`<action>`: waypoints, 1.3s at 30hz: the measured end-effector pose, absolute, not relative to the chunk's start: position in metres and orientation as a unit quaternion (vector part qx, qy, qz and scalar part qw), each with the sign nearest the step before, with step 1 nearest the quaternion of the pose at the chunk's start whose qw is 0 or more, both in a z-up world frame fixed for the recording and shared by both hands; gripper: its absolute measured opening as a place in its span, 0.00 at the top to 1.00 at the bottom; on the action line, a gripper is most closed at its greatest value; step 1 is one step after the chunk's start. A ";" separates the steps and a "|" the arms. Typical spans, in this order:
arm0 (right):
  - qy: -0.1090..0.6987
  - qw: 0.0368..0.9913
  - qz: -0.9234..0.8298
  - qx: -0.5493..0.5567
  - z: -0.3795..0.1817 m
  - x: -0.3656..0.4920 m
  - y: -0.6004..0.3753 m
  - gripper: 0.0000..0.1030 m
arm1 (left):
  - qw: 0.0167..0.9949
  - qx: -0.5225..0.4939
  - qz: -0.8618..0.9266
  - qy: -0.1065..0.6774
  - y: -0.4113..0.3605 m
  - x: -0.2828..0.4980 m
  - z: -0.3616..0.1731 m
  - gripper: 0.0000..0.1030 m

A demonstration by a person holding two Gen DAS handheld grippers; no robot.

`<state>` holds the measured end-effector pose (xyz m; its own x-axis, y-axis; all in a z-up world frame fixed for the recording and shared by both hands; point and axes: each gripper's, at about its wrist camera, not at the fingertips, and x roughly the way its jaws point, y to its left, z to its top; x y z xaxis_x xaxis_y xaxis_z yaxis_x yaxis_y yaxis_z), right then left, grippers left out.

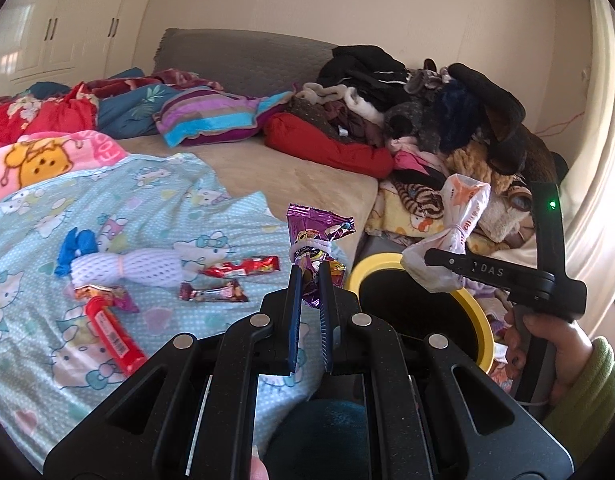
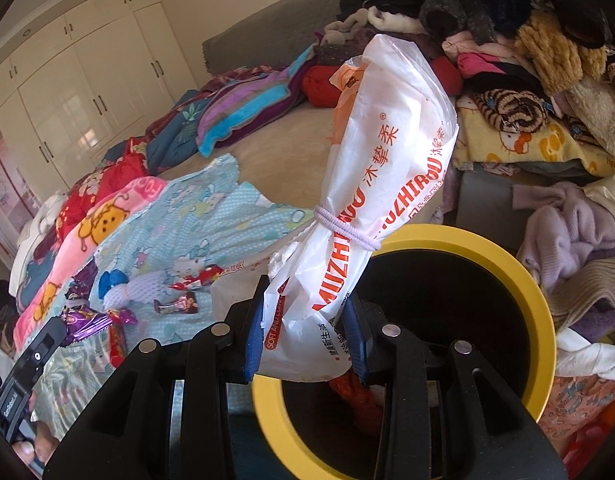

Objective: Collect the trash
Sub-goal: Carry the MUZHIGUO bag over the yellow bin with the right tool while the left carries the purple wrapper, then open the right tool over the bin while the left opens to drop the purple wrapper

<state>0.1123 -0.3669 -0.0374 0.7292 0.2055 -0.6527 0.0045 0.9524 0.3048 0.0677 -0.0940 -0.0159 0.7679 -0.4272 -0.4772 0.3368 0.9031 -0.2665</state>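
Both grippers are matte black plastic with ribbed linkage arms, round silver pivot pins and blue pads lining the jaws. The right gripper (image 1: pixel 439 258) carries white lettering along its finger and a small green light on its upright. The right hand (image 1: pixel 555 344) wears a green sleeve (image 1: pixel 587 396).

Purple snack wrapper (image 1: pixel 315 240): glossy crinkled foil. White bag (image 2: pixel 371 184): thin, smooth plastic film. Bin rim (image 2: pixel 523 280): smooth yellow plastic. Blue sheet (image 1: pixel 119 200): matt printed cloth.
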 end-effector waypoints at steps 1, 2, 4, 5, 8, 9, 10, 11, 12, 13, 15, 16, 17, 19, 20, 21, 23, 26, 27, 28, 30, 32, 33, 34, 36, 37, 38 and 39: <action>0.365 0.918 0.052 0.146 -0.038 0.112 -0.370 0.68 | 0.936 -0.081 -0.206 0.273 -0.097 0.067 -0.016 0.96; 0.366 0.918 0.050 0.146 -0.039 0.112 -0.373 0.68 | 0.935 -0.079 -0.210 0.275 -0.101 0.067 -0.017 0.96; 0.369 0.917 0.046 0.147 -0.040 0.112 -0.377 0.68 | 0.933 -0.075 -0.216 0.277 -0.108 0.067 -0.018 0.96; 0.370 0.916 0.045 0.148 -0.041 0.112 -0.378 0.68 | 0.932 -0.072 -0.219 0.279 -0.112 0.067 -0.019 0.96; 0.374 0.915 0.039 0.149 -0.043 0.112 -0.385 0.68 | 0.930 -0.066 -0.228 0.281 -0.120 0.068 -0.021 0.96; 0.375 0.914 0.038 0.150 -0.044 0.112 -0.387 0.68 | 0.930 -0.064 -0.230 0.281 -0.122 0.068 -0.021 0.96; 0.377 0.913 0.035 0.150 -0.045 0.112 -0.390 0.68 | 0.929 -0.063 -0.232 0.281 -0.124 0.068 -0.021 0.96; 0.379 0.912 0.034 0.151 -0.046 0.112 -0.393 0.68 | 0.928 -0.061 -0.235 0.282 -0.127 0.068 -0.022 0.96; 0.380 0.911 0.033 0.154 -0.048 0.112 -0.396 0.68 | 0.928 -0.060 -0.237 0.282 -0.129 0.068 -0.023 0.96; 0.381 0.911 0.031 0.155 -0.048 0.112 -0.397 0.68 | 0.927 -0.058 -0.239 0.282 -0.132 0.068 -0.023 0.96; 0.383 0.910 0.026 0.155 -0.050 0.112 -0.401 0.68 | 0.926 -0.056 -0.242 0.284 -0.135 0.069 -0.024 0.96; 0.384 0.910 0.026 0.157 -0.052 0.112 -0.403 0.68 | 0.926 -0.055 -0.244 0.284 -0.137 0.070 -0.025 0.96; 0.385 0.909 0.025 0.156 -0.053 0.111 -0.405 0.68 | 0.925 -0.053 -0.245 0.285 -0.139 0.071 -0.026 0.96; 0.387 0.909 0.023 0.154 -0.055 0.111 -0.407 0.68 | 0.924 -0.052 -0.247 0.286 -0.141 0.073 -0.027 0.96; 0.388 0.908 0.023 0.154 -0.056 0.111 -0.409 0.68 | 0.924 -0.051 -0.248 0.287 -0.143 0.074 -0.027 0.96; 0.390 0.908 0.024 0.153 -0.057 0.111 -0.410 0.68 | 0.923 -0.050 -0.249 0.288 -0.145 0.075 -0.028 0.96; 0.394 0.906 0.024 0.150 -0.059 0.111 -0.412 0.68 | 0.922 -0.049 -0.251 0.290 -0.148 0.076 -0.028 0.95; 0.401 0.905 0.021 0.143 -0.062 0.112 -0.414 0.68 | 0.921 -0.046 -0.255 0.292 -0.154 0.079 -0.030 0.96; 0.403 0.904 0.021 0.140 -0.063 0.112 -0.415 0.68 | 0.920 -0.044 -0.257 0.293 -0.157 0.079 -0.031 0.96; 0.405 0.904 0.020 0.137 -0.064 0.112 -0.416 0.68 | 0.919 -0.043 -0.258 0.294 -0.159 0.080 -0.031 0.95; 0.409 0.903 0.017 0.133 -0.067 0.112 -0.418 0.68 | 0.918 -0.039 -0.262 0.296 -0.164 0.082 -0.033 0.95; 0.411 0.902 0.010 0.129 -0.069 0.111 -0.422 0.67 | 0.915 -0.034 -0.267 0.300 -0.171 0.084 -0.035 0.95; 0.413 0.902 0.007 0.124 -0.070 0.111 -0.423 0.67 | 0.914 -0.033 -0.270 0.301 -0.174 0.085 -0.036 0.95; 0.416 0.902 0.004 0.118 -0.072 0.110 -0.424 0.67 | 0.913 -0.032 -0.272 0.302 -0.176 0.086 -0.036 0.95; 0.421 0.901 0.001 0.107 -0.075 0.110 -0.426 0.67 | 0.911 -0.027 -0.276 0.304 -0.182 0.089 -0.038 0.95; 0.425 0.899 0.000 0.101 -0.077 0.110 -0.427 0.67 | 0.911 -0.026 -0.278 0.305 -0.185 0.090 -0.039 0.95; 0.428 0.899 0.000 0.096 -0.079 0.109 -0.428 0.67 | 0.909 -0.024 -0.281 0.307 -0.188 0.092 -0.040 0.95; 0.430 0.898 0.000 0.092 -0.080 0.109 -0.428 0.67 | 0.909 -0.023 -0.282 0.307 -0.191 0.093 -0.041 0.95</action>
<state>0.1092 -0.4281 -0.0802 0.6305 0.0791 -0.7722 0.0787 0.9832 0.1650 0.0927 -0.1907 -0.0410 0.6523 -0.5260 -0.5458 0.4981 0.8402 -0.2143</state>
